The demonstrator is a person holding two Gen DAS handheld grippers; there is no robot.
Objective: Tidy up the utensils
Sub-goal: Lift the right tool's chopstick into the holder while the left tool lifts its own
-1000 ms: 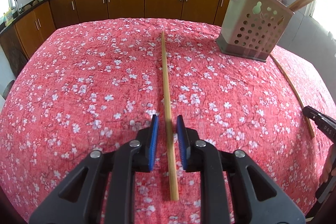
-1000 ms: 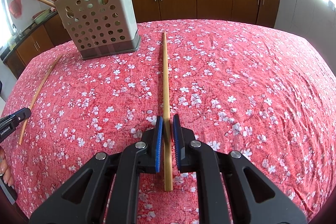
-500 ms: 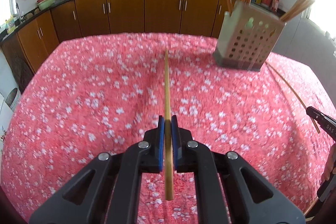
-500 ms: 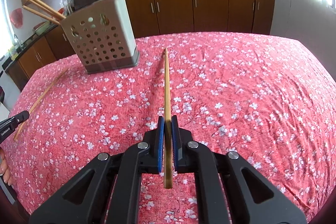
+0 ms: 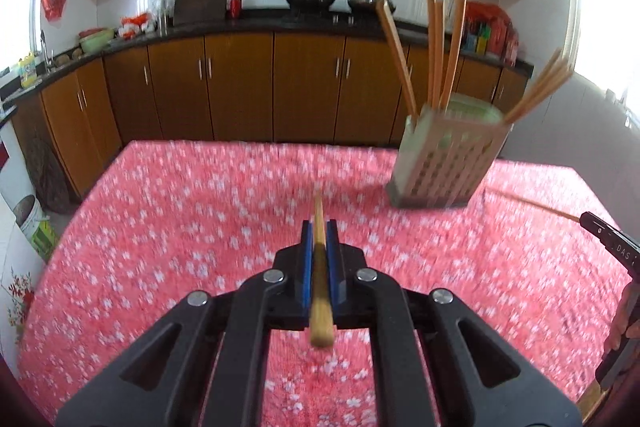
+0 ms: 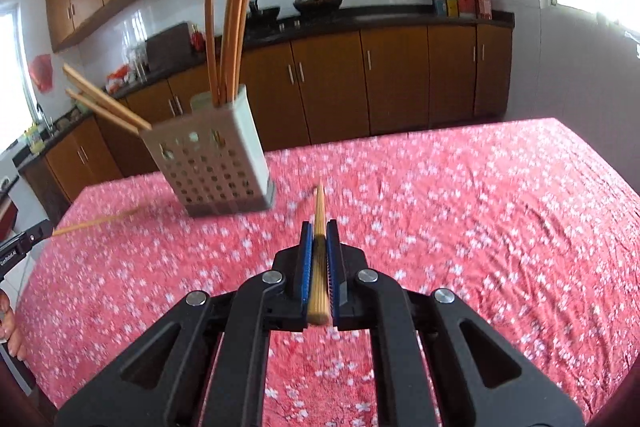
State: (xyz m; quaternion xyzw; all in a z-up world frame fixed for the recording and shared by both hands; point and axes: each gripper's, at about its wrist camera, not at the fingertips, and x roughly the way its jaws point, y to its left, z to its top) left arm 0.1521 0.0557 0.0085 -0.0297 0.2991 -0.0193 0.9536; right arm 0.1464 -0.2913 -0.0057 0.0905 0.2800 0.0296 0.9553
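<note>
Carrying is the step in hand: the left tool (image 5: 319, 233) pinches one chopstick (image 5: 319, 267) and the right tool (image 6: 319, 233) another chopstick (image 6: 319, 267), both above the table (image 6: 480, 207); next, each tip probably needs tilting down into the perforated holder (image 6: 216, 163)

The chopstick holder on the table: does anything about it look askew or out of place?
The chopstick holder looks tilted in both views, though the fisheye lens may cause that. Its chopsticks are untidy: some stand upright, while others lean far out over one corner. Nothing looks spilled or broken.
</note>
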